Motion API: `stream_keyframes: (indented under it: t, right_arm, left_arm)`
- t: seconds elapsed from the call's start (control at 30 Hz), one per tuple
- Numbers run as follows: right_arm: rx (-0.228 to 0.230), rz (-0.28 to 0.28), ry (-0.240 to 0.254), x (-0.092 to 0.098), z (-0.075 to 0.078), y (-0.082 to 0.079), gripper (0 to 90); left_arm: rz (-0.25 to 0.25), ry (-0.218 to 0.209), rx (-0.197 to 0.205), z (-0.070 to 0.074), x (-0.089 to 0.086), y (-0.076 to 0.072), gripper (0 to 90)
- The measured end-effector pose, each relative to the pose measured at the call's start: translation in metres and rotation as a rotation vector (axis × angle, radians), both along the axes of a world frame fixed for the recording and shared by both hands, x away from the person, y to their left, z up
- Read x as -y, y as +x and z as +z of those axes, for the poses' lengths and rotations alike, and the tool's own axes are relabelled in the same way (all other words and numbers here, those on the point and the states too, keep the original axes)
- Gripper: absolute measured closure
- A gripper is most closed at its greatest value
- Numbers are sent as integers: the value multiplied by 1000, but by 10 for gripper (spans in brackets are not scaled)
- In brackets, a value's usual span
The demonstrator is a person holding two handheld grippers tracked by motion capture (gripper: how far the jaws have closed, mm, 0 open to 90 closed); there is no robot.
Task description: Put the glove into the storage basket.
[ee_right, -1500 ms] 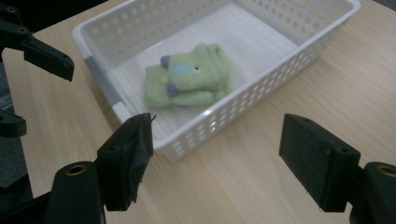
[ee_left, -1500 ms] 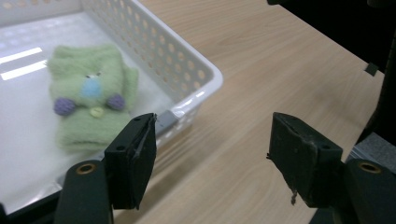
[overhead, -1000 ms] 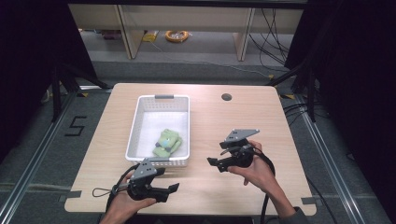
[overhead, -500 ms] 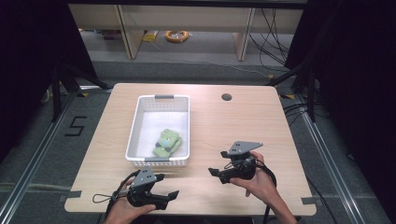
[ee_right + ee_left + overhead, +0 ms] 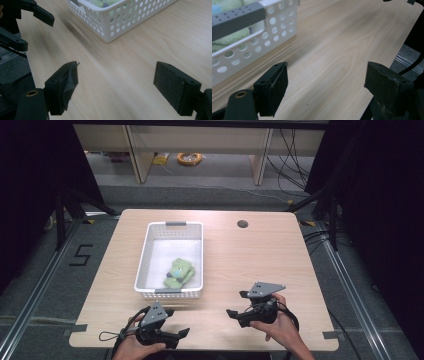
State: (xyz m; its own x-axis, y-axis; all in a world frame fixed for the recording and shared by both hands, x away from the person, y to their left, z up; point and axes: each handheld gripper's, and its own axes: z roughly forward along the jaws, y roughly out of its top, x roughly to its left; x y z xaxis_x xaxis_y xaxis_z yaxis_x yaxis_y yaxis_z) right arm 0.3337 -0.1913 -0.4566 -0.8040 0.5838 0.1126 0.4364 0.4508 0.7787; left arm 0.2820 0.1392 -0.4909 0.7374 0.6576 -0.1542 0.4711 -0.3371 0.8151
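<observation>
Holding: we keep both grippers low at the near table (image 5: 300, 270) edge, nothing between their jaws.
Left gripper (image 5: 181, 335): its jaws have just been opening, now wide and empty.
Right gripper (image 5: 235, 314): spread wide, empty.
Green plush toy (image 5: 179, 272): lying in the white basket (image 5: 145, 255).
Risk: reaching in, we could knock the light basket and slide it.

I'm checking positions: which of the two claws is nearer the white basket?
The left claw: it sits just below the basket's near end. The right claw is off to the basket's right, farther away.
</observation>
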Motion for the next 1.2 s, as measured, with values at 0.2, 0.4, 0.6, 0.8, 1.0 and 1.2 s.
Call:
stream_keyframes:
  t: [0.2, 0.4, 0.6, 0.8, 1.0, 1.2]
  right_arm:
    - [4, 11, -7, 6, -11, -8, 200]
    - [-13, 2, -28, 12, -21, -20, 198]
    - [-13, -6, -38, 18, -29, -34, 195]
    - [-21, -15, -51, 25, -33, -44, 194]
    - [-25, -10, -83, 28, -36, -47, 194]
    - [-37, -5, -99, 27, -38, -46, 190]
  left_arm:
    - [-15, 10, -9, -4, 0, -2, 180]
    - [-32, 33, -17, -5, -1, -4, 184]
    - [-57, 65, 0, -3, -1, -11, 189]
    - [-36, 51, 2, -6, -1, -12, 195]
    - [-33, 48, 7, -7, -1, -12, 195]
    - [-18, 69, -20, -10, -3, -9, 190]
